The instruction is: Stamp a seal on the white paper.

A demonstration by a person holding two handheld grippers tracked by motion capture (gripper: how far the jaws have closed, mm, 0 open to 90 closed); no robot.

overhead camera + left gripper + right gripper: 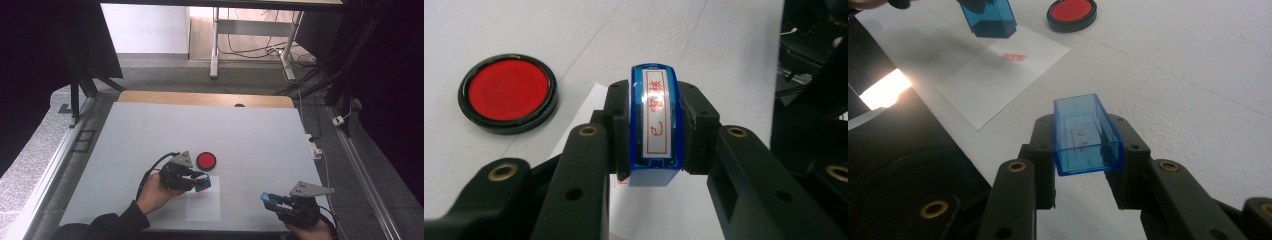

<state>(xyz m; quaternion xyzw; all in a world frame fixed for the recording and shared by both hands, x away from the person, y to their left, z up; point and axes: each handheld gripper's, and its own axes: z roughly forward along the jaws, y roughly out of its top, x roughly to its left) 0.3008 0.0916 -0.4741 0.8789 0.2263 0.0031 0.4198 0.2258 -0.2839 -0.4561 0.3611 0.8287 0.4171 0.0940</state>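
Note:
My left gripper (201,182) is shut on a blue stamp (655,125) whose top label carries red characters. It hovers just above the upper edge of a white paper sheet (203,206). The stamp (988,17) hangs over a red stamped mark (1012,57) on the paper (993,80). A round red ink pad (206,160) in a black case lies on the table just beyond the stamp. My right gripper (270,201), near the front right edge, is shut on a clear blue stamp cap (1087,134), open side up.
The grey table mat (260,135) stretches wide behind the ink pad (508,92). The table's front edge runs close under both hands. Black frame posts, cables and a white desk stand beyond the far wooden edge (205,98).

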